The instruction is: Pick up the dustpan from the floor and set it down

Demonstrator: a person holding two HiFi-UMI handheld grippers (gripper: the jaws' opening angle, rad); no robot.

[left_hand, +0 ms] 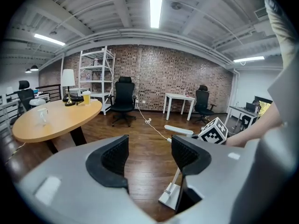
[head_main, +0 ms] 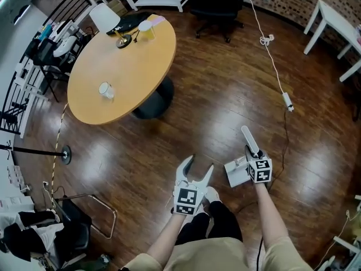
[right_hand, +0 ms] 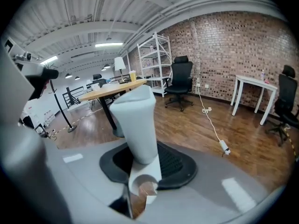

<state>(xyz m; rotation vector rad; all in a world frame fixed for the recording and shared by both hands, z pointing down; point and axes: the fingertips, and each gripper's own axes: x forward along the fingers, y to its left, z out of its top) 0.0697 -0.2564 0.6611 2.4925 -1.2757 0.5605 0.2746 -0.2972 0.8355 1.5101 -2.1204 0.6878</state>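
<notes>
Underfoot, the wooden floor [head_main: 225, 95] spreads out ahead of both grippers, and the round table [head_main: 121, 66] stands well ahead of them, off to their left. Nearer, the dustpan [head_main: 237, 174] is held by the right gripper [head_main: 251, 151], whose jaws are clamped on its handle. The handle's long axis runs straight out past the fingertips, while the pan hangs below and just to that gripper's left, low over the floor; whether it touches cannot be told. The left gripper [head_main: 196, 171] is just beside the pan on its far side, jaws apart with only bare floor between them. Setting down looks like the right hand's job: lower until the pan sits flat.
</notes>
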